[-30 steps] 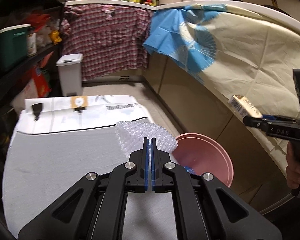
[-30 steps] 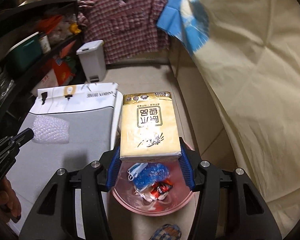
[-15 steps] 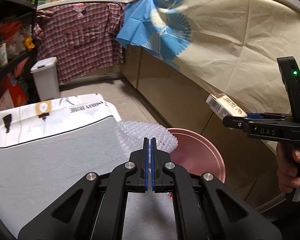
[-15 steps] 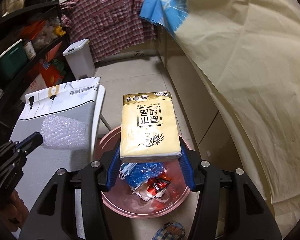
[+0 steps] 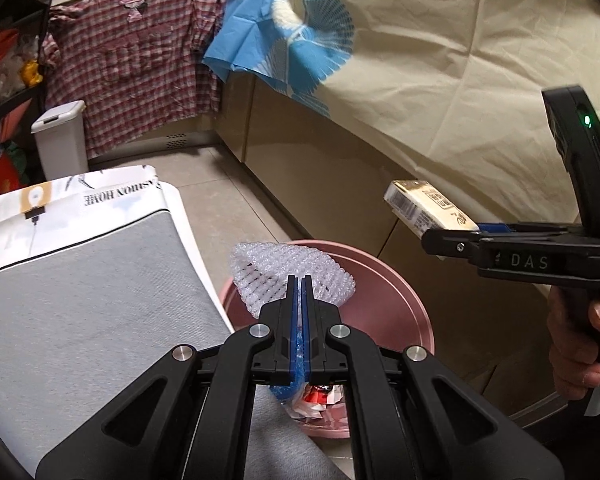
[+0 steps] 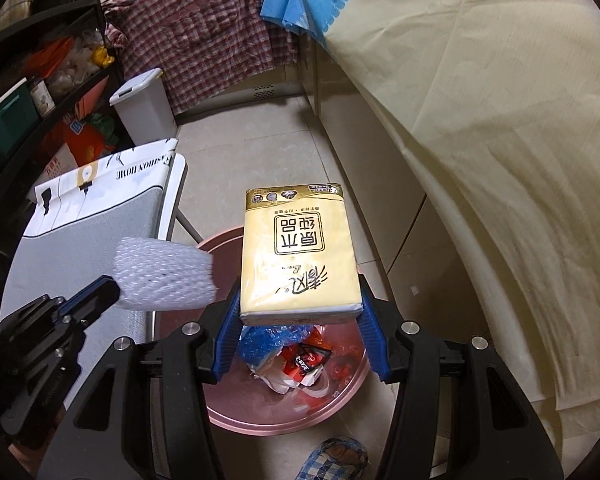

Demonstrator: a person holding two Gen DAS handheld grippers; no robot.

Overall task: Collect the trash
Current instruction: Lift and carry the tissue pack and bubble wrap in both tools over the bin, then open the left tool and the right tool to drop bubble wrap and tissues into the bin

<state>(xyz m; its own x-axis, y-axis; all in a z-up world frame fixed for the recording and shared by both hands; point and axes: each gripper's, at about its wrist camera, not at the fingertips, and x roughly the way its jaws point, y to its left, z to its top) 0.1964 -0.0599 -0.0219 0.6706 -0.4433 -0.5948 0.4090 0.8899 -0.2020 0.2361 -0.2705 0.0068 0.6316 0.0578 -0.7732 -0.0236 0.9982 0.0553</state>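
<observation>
My left gripper (image 5: 299,280) is shut on a white foam net (image 5: 288,272) and holds it above the left rim of the pink trash bin (image 5: 400,300). The net also shows in the right wrist view (image 6: 164,276). My right gripper (image 6: 300,312) is shut on a yellow tissue pack (image 6: 300,252) and holds it above the pink bin (image 6: 292,412). The pack also shows in the left wrist view (image 5: 424,208). The bin holds blue plastic (image 6: 268,340) and red wrappers (image 6: 308,360).
A table with a grey cloth (image 5: 80,308) stands left of the bin. A white pedal bin (image 5: 62,136) stands at the back. A cabinet draped in cream cloth (image 5: 440,80) runs along the right. A checked slipper (image 6: 336,460) lies on the floor by the bin.
Both grippers have moved right, off the table and over the pink bin, each still holding its item. The foam net now hangs over the bin's rim.
</observation>
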